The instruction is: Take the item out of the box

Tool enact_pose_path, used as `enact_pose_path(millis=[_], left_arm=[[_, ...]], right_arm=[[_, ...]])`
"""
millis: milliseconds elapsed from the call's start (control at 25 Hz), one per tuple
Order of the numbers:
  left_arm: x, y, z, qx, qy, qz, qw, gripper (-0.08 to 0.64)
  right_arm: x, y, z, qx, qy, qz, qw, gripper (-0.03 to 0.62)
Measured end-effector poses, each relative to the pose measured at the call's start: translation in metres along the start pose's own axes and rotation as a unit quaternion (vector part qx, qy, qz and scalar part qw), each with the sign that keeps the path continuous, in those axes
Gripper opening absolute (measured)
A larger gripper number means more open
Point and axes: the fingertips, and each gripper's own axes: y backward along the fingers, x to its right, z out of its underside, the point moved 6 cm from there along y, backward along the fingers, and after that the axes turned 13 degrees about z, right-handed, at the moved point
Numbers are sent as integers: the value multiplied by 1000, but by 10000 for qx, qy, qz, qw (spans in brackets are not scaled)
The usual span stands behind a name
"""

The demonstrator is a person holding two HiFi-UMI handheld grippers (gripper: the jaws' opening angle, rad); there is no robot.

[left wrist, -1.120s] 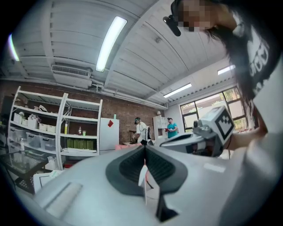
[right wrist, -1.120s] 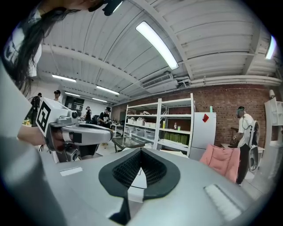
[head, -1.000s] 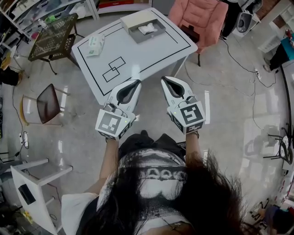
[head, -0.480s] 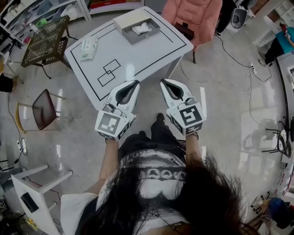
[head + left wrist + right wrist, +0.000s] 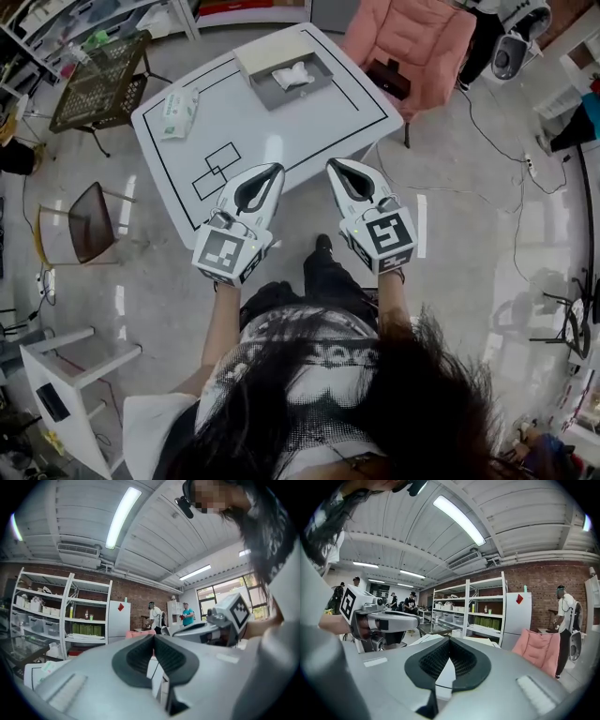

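**Both hand-held grippers clenched and empty; the item lies in the box**

In the head view the person holds the two tools side by side in front of the body. The left hand-held gripper (image 5: 277,169) and the right hand-held gripper (image 5: 330,164) both point toward the white table (image 5: 281,131). Their tips are over its near edge and near each other, but they do not touch.

In the left gripper view the dark pads of the left one meet at the tip and nothing is between them. The right gripper view shows the same for the right one: its pads are pressed together and it carries nothing. Each of these views also shows the other tool beside it, with its marker cube.

The box (image 5: 309,89) is grey and open, and it stands on the far part of the table, well apart from both tools. The item (image 5: 292,75) is white and looks soft, and it lies inside the box. A flat beige piece (image 5: 272,45) lies just beside the box on its far side; I cannot tell if it is the lid.

A white and green packet (image 5: 178,108) lies on the left part of the table, outside the black tape frame. Behind the table there is a pink chair (image 5: 412,42). On the floor at the left are a black mesh table (image 5: 98,84) and a brown chair (image 5: 84,220).
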Motion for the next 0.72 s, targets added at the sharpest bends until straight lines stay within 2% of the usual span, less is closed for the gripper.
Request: enact_pose_path(millis=[360, 720], left_arm=[[-26, -86, -8, -65, -22, -430, 9991, 0], [-33, -135, -7, -213, -22, -952, 9952, 0]], right_arm=[[97, -58, -3, 82, 81, -314, 9994, 5], [145, -95, 8, 133, 22, -856, 9962, 4]])
